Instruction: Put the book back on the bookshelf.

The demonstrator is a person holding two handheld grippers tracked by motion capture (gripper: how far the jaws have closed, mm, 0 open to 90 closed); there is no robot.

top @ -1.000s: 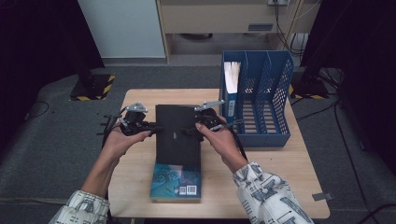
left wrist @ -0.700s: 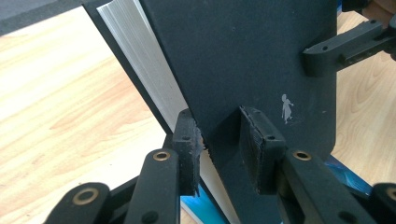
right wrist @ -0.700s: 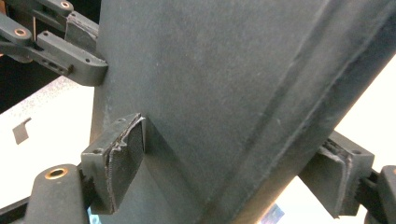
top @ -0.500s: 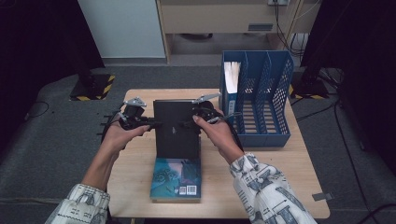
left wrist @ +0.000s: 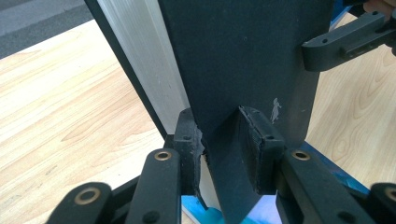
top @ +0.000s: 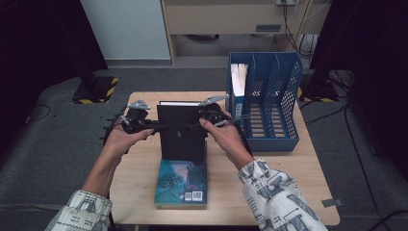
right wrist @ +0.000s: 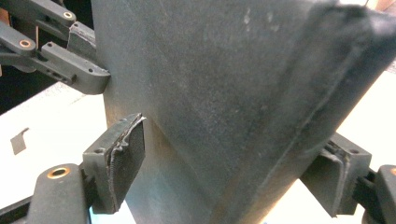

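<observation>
A: Where is the black book [top: 182, 132] right now?

B: It stands upright near the middle of the wooden table [top: 139, 173], held between the two tongs. Its lower edge sits right at the far end of a teal book [top: 182, 185] that lies flat on the table, nearer the person.

A: What are the left tongs [top: 155, 128] doing?

B: They are clenched on the black book's left edge. In the left gripper view the two pads [left wrist: 189, 144] press on the cover from either side, with the pale page block [left wrist: 140, 70] running up just beside them.

A: And the right tongs [top: 201, 123]?

B: They grasp the book from the opposite side. The right gripper view shows one ribbed pad [right wrist: 126, 158] against the cover and the other jaw on the far side of the spine [right wrist: 299, 116], so the jaws stand wide around the book's thickness. Whether both pads are pressing firmly, I cannot tell for certain, but the book sits squarely between them.

A: What else is on the table?

B: A blue file rack [top: 269, 103] stands at the right, just beside the right hand [top: 226, 139]. A white booklet [top: 239, 79] stands in its leftmost compartment. The left hand [top: 120, 139] is at the book's other side, and both patterned sleeves [top: 269, 192] come in from the near edge.
</observation>
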